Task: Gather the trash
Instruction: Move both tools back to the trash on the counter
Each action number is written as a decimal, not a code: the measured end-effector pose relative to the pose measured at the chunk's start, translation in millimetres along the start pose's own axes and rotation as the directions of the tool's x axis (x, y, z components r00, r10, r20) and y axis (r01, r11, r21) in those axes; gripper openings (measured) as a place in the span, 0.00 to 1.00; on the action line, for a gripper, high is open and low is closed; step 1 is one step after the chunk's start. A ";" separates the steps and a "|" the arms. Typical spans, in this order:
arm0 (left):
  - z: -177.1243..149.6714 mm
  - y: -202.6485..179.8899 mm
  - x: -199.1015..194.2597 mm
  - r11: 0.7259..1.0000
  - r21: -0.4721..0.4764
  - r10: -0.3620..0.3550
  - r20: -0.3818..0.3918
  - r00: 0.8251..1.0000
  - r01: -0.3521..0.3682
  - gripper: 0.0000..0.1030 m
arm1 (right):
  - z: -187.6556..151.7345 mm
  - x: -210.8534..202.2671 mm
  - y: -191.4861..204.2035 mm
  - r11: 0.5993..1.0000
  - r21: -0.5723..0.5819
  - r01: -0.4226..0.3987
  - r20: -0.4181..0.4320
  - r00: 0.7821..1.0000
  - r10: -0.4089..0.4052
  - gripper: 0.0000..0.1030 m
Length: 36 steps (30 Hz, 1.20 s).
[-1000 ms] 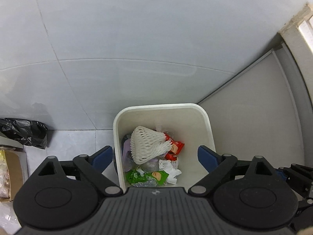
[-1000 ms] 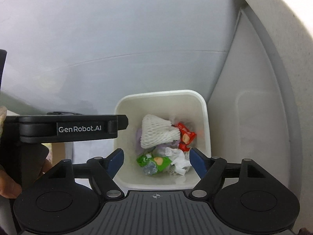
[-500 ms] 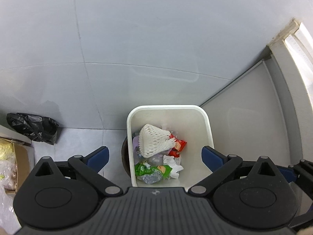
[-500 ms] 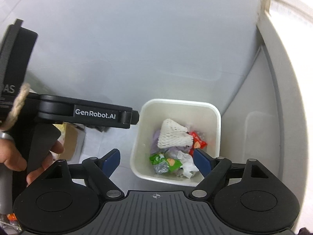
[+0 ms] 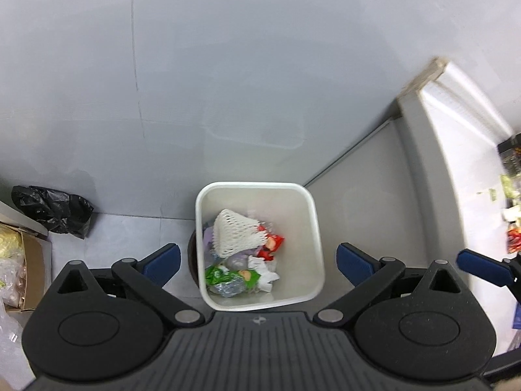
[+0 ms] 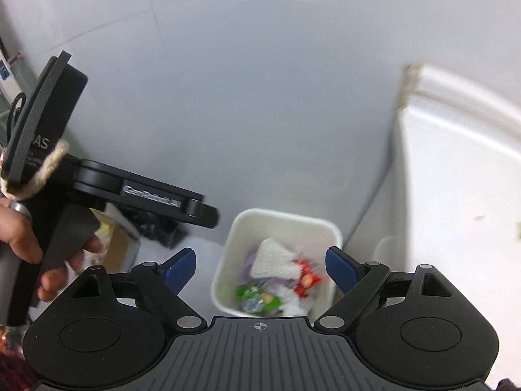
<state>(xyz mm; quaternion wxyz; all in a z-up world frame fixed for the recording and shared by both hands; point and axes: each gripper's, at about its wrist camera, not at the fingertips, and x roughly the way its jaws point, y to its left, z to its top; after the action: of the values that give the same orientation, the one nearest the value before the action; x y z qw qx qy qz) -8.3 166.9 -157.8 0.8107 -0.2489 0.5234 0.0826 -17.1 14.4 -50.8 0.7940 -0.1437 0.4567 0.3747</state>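
both claws are sitting higher and further back from the bin than a second ago, so the bin is looking smaller in both wrist views. my left gripper [image 5: 257, 262] is hanging released, blue pads spread wide and holding nothing, and my right gripper [image 6: 260, 267] is hanging the same way, pads wide apart and empty. from the right wrist view i am seeing the left gripper's black body off to the left, with the person's hand [image 6: 29, 251] wrapping its handle.

below and between the pads, the white trash bin [image 5: 317, 228] is standing upright on the floor, pressed into the corner where the grey wall is meeting a pale panel. inside it, a white foam net sleeve [image 5: 236, 233] is lying on top toward the back left, a red wrapper [image 5: 272, 246] is touching its right end, a green wrapper [image 5: 231, 277] is lying at the front left, and crumpled white paper [image 5: 263, 270] is lying beside it.

further out, a black plastic bag [image 5: 53, 210] is slumping against the wall to the left of the bin, and a cardboard box [image 5: 31, 270] is sitting at the far left edge.
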 end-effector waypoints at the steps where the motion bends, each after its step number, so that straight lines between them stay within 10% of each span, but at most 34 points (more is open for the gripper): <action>1: 0.0 -3.0 -3.6 1.000 0.000 -0.007 0.009 1.000 0.007 0.99 | -2.3 -7.5 -3.9 1.000 0.002 0.016 0.016 1.000 -0.016 0.88; 22: -1.8 -113.0 -36.6 0.939 0.297 -0.206 0.078 0.975 0.174 0.99 | -75.5 -93.4 -136.3 0.860 0.340 0.382 0.100 0.894 -0.436 0.92; 36: 15.9 -235.9 -0.7 0.761 0.571 -0.351 -0.040 0.936 0.309 0.86 | -111.6 -80.0 -193.2 0.786 0.464 0.409 0.108 0.854 -0.508 0.92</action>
<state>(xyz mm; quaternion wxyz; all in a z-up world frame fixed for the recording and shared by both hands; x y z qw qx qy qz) 97.3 -28.7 -77.3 0.8670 -0.0812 0.4435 -0.2124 30.1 -217.4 -66.6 0.9198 -0.0309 0.3840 0.0746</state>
